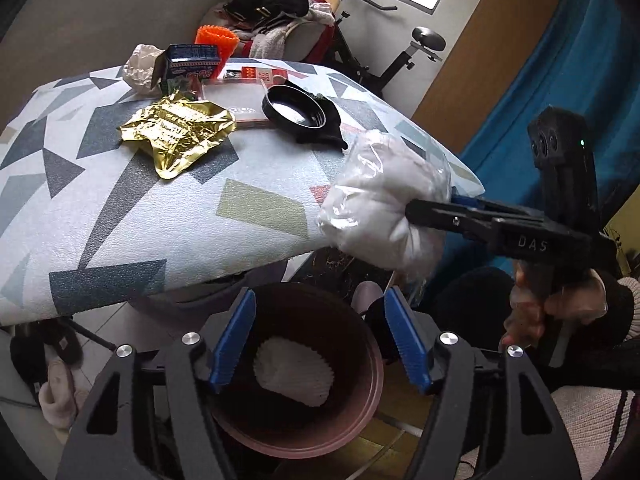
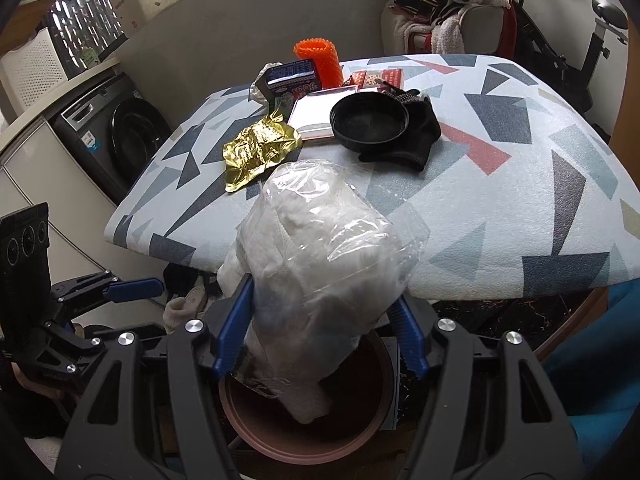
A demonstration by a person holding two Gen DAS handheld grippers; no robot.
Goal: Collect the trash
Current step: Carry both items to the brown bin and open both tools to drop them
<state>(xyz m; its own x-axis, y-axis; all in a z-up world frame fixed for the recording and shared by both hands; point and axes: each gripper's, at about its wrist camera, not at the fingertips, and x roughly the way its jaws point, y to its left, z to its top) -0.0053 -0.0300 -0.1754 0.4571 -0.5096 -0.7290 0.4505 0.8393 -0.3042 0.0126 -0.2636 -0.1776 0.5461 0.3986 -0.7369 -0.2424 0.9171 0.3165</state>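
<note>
Left wrist view shows the left claw [image 1: 320, 344] with its blue pads standing wide apart and nothing between them; directly below it is a brown round bin [image 1: 304, 432], and one white fluted paper cup [image 1: 294, 372] lies at its bottom. On the right of this view, the right claw [image 1: 424, 210] is clamped on a white wad wrapped in clear plastic [image 1: 380, 200], held in the air past the near right edge of the bench [image 1: 132, 232], and a hand [image 1: 560, 304] grips the handle. In the right wrist view the same wad [image 2: 320, 280] fills the gap between the two blue pads, and its lower end hangs over the mouth of the bin. More trash is on the bench, which has a cover with grey, blue and red shapes: a crumpled gold foil wrapper [image 1: 176, 132], a black round lid [image 1: 296, 110] on a black cloth, a blue carton [image 1: 192, 64], an orange mesh sleeve [image 1: 218, 42] and a white flat tray [image 1: 236, 98]. At the far side I see a chair with piled clothes [image 1: 276, 8] and an exercise bike [image 1: 404, 56]; a washing machine [image 2: 116, 128] stands at the left.
</note>
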